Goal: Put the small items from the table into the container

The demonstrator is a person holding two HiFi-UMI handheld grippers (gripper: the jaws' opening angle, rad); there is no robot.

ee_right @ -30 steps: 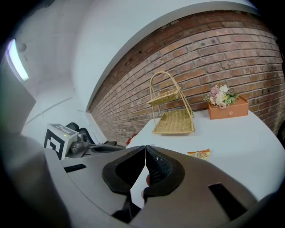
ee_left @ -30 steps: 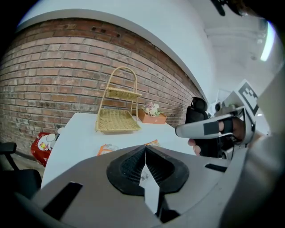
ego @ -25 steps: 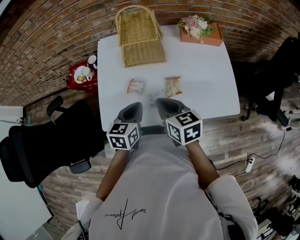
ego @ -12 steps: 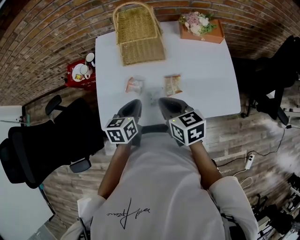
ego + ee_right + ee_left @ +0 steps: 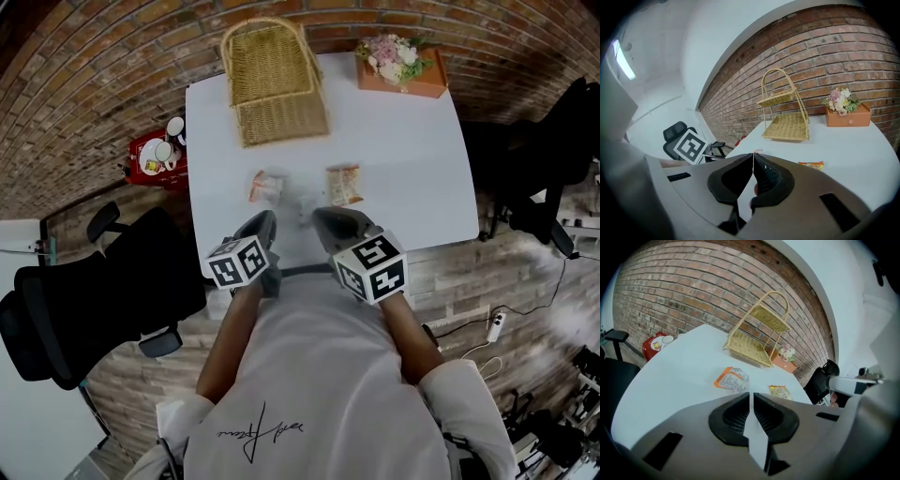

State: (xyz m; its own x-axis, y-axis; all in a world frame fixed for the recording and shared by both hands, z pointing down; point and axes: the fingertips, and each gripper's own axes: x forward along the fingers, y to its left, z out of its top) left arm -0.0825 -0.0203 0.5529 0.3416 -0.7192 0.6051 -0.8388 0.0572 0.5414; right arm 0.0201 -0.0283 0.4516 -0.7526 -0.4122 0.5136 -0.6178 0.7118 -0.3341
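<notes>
Two small snack packets lie on the white table (image 5: 403, 169): an orange-and-white packet (image 5: 266, 186) (image 5: 732, 379) and a yellow-orange packet (image 5: 343, 184) (image 5: 780, 391) (image 5: 811, 164). A two-tier wicker basket (image 5: 274, 80) (image 5: 754, 338) (image 5: 785, 122) stands at the far end. My left gripper (image 5: 269, 217) (image 5: 750, 394) hovers over the near edge, short of the orange-and-white packet, shut and empty. My right gripper (image 5: 319, 214) (image 5: 753, 155) sits beside it, short of the yellow-orange packet, also shut on nothing.
An orange box of flowers (image 5: 401, 64) (image 5: 846, 112) stands at the far right corner. A red stool with cups (image 5: 155, 155) is left of the table, a black office chair (image 5: 94, 291) nearer on the left, another dark chair (image 5: 562, 159) on the right.
My left gripper has sunk a little toward the near table edge and rolled. The right gripper has hardly moved. Both packets lie where they were.
</notes>
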